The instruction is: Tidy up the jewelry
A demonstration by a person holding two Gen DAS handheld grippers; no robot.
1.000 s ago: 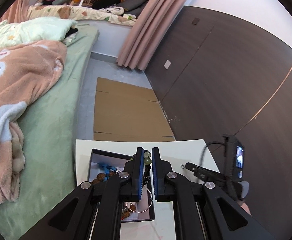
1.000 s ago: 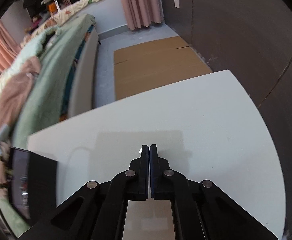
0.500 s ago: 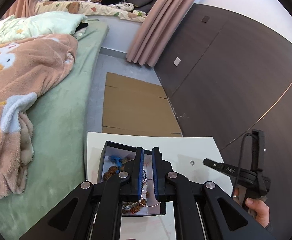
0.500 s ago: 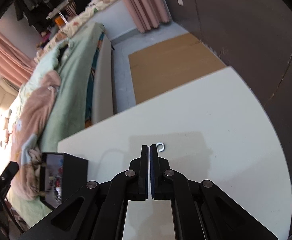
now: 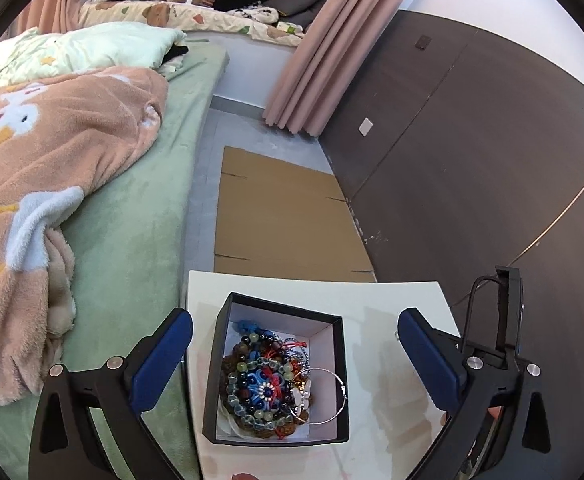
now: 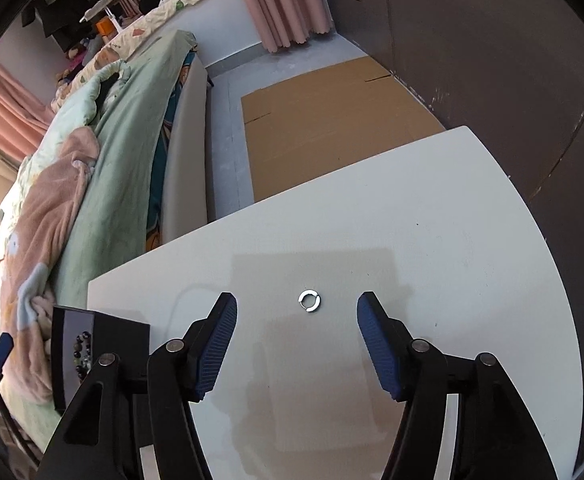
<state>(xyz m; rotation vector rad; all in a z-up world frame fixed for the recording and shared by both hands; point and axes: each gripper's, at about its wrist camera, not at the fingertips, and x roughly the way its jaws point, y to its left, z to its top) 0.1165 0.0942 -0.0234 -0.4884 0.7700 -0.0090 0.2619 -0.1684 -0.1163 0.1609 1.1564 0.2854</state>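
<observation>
A black jewelry box [image 5: 340,364] with a white lining stands on the white table [image 5: 388,292]. It holds a heap of beaded bracelets [image 5: 259,384] and a thin silver bangle [image 5: 324,394]. My left gripper [image 5: 289,336] is wide open above the box, empty. In the right wrist view a small open silver ring [image 6: 309,301] lies on the table [image 6: 452,240]. My right gripper [image 6: 296,312] is open, its fingers either side of the ring, just short of it. The box [image 6: 99,356] shows at the left there.
A bed with a green sheet [image 5: 131,216] and a peach blanket [image 5: 43,168] runs along the table's left side. Flat cardboard [image 5: 279,216] lies on the floor beyond the table. A dark wall panel [image 5: 472,160] is on the right.
My left gripper opened wide and let a beaded bracelet drop into the box. My right gripper opened and released the silver ring, which now lies on the table.
</observation>
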